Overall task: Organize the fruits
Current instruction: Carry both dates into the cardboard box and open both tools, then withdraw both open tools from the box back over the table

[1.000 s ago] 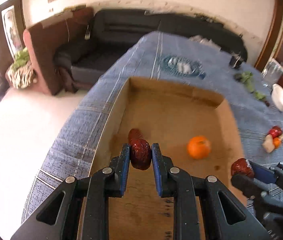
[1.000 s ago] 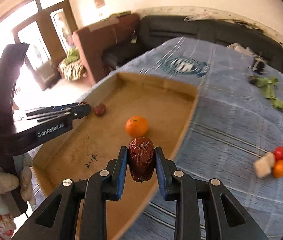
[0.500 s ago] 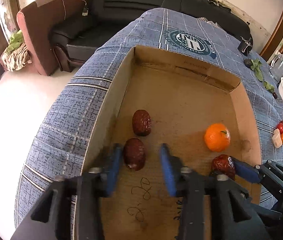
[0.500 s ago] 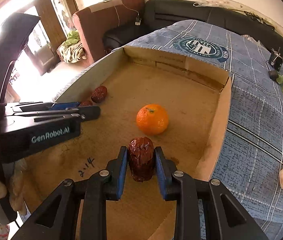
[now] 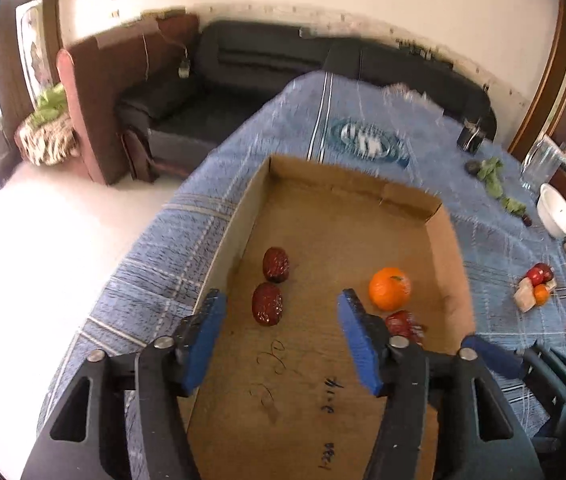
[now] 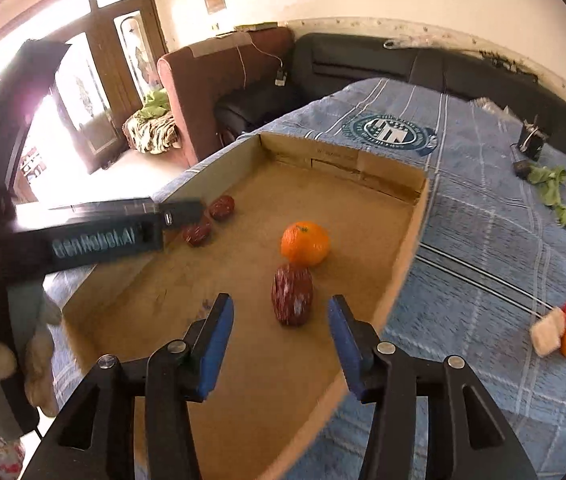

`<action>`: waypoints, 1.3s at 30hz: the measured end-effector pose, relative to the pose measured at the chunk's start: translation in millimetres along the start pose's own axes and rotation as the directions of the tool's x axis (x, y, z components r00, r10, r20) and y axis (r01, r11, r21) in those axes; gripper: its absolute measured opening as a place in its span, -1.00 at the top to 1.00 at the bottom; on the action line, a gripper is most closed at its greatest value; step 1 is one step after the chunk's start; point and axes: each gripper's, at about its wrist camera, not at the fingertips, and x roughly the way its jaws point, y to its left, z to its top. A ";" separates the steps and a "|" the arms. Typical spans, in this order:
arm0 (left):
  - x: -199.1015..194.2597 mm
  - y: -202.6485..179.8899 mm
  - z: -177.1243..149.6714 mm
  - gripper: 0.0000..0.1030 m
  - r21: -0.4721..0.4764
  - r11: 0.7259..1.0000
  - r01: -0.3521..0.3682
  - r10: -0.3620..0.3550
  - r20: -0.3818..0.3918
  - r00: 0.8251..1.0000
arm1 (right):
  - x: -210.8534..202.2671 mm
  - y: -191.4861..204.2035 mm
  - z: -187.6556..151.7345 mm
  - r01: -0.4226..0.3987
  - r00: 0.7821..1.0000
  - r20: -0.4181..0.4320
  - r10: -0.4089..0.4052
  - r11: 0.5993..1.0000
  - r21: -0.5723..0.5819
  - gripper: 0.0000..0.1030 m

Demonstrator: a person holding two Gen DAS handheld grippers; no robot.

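Right wrist view, wrinkled oval date [image 6: 292,300], smooth round orange [image 6: 305,243], cardboard tray [image 6: 403,256]

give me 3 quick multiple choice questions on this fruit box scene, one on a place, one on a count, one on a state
1. Where is the round orange tangerine?
A. on the blue checked tablecloth
B. inside the shallow cardboard box
C. on the black sofa

2. How many dark red wrinkled dates lie in the box?
A. one
B. three
C. five

3. How do the right gripper's jaws stand?
A. clamped on a date
B. clamped on the tangerine
C. open, nothing held

Answers:
1 B, it sits on the box floor.
2 B, two dates lie by the left wall and a third date lies near the tangerine.
3 C, the blue pads stand apart from the date lying ahead of them.
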 end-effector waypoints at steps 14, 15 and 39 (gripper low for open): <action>-75.5 -33.7 -34.0 -0.38 0.021 0.996 -0.088 0.081 0.211 0.974 | -2.8 25.9 -47.2 0.147 0.988 -0.032 -0.153 0.979 -0.144 -0.27; -77.8 -34.0 -36.1 -0.39 0.020 0.996 -0.089 0.083 0.216 0.973 | -3.3 26.3 -47.8 0.153 0.987 -0.034 -0.160 0.977 -0.147 -0.27; -110.3 -83.8 -43.8 -0.47 0.096 0.992 0.088 -0.109 0.244 0.964 | -128.0 -103.1 -80.4 0.279 0.953 0.096 -0.289 0.955 0.101 -0.43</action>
